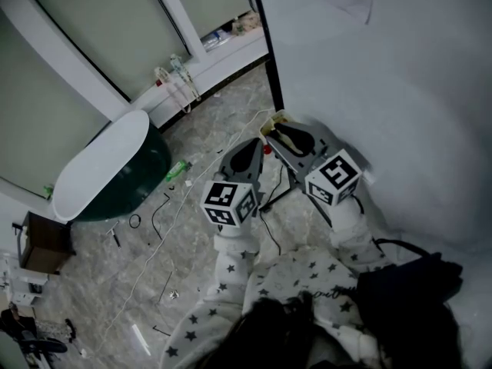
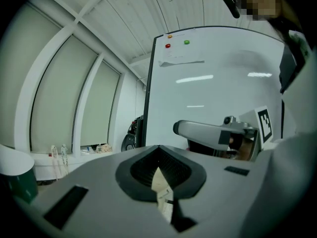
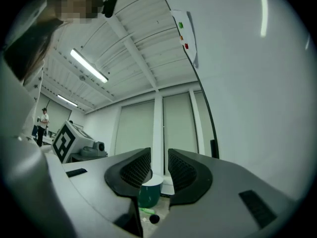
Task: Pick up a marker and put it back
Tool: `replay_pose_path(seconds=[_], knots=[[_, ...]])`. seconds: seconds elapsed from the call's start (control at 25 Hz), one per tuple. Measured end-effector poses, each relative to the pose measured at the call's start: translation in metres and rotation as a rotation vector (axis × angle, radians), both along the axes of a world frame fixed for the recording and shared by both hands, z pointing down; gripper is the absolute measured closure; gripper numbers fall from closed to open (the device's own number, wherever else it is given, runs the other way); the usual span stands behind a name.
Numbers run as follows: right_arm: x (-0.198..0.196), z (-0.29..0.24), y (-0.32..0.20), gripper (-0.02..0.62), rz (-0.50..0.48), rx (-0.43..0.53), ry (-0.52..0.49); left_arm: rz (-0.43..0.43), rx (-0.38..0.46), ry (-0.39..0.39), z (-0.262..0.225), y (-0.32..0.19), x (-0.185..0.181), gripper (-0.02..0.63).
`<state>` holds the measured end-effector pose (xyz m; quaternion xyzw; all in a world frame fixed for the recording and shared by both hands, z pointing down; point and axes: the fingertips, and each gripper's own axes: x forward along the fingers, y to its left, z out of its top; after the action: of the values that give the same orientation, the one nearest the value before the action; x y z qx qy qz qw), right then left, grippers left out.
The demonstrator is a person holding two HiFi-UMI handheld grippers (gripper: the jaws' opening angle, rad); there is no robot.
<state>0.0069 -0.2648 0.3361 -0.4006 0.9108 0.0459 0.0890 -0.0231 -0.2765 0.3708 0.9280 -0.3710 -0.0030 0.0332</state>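
The marker could not be picked out for sure: it sat in neither gripper, and the nearest candidate was one small green stick (image 1: pixel 177 170) lying on the floor (image 1: pixel 200 121) near the table, too small to name. The right gripper view showed that same stick through the jaws with a round black blob (image 3: pixel 153 218) just beside it, also unclear. One tiny red spot (image 1: pixel 267 149) showed between the two gripper tips in the head view; what it was could not be told. A dark mass (image 1: pixel 407 290) at the lower right was cut off by the frame edge.

Two grippers were in view. The left gripper (image 1: pixel 250 151) had its jaws pressed together at the tips, with nothing held. The right gripper (image 1: pixel 280 135) had its jaws standing apart with a clear gap, empty, and through that gap one round green table (image 1: pixel 115 175) with a white top could be seen.

One whiteboard (image 1: pixel 369 91) stood just beside the right gripper. Three magnets, red (image 2: pixel 167 45), orange (image 2: pixel 170 35) and green (image 2: pixel 186 42), sat at the top of one sheet of paper (image 2: pixel 181 54) on it. Two star-printed sleeves (image 1: pixel 231 283) led to the grippers. Several thin cables (image 1: pixel 157 214) trailed over the floor, their ends lost among small scraps
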Motion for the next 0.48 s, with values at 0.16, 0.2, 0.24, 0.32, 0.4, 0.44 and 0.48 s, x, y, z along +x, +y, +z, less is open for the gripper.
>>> replay_pose_path(seconds=[0.16,0.2,0.24,0.32,0.4,0.44,0.48], knots=[[-0.003,-0.026,0.009,0.489,-0.041,-0.019,-0.016,0.028,0.016,0.015,-0.024,0.011,0.003,0.606],[-0.004,-0.03,0.01,0.551,-0.041,-0.023,-0.014,0.031,0.02,0.014,-0.029,0.013,0.003,0.604],[-0.004,-0.034,0.011,0.583,-0.045,-0.022,-0.011,0.034,0.025,0.013,-0.033,0.015,0.004,0.604],[-0.006,-0.039,0.013,0.589,-0.058,-0.02,-0.008,0.041,0.031,0.014,-0.04,0.018,0.004,0.606],[-0.008,-0.039,0.013,0.589,-0.063,-0.031,-0.002,0.05,0.032,0.022,-0.044,0.02,0.006,0.606],[-0.009,-0.038,0.014,0.589,-0.064,-0.038,0.003,0.054,0.031,0.023,-0.044,0.022,0.006,0.605],[-0.009,-0.037,0.014,0.589,-0.065,-0.044,0.007,0.058,0.03,0.023,-0.045,0.023,0.007,0.606]])
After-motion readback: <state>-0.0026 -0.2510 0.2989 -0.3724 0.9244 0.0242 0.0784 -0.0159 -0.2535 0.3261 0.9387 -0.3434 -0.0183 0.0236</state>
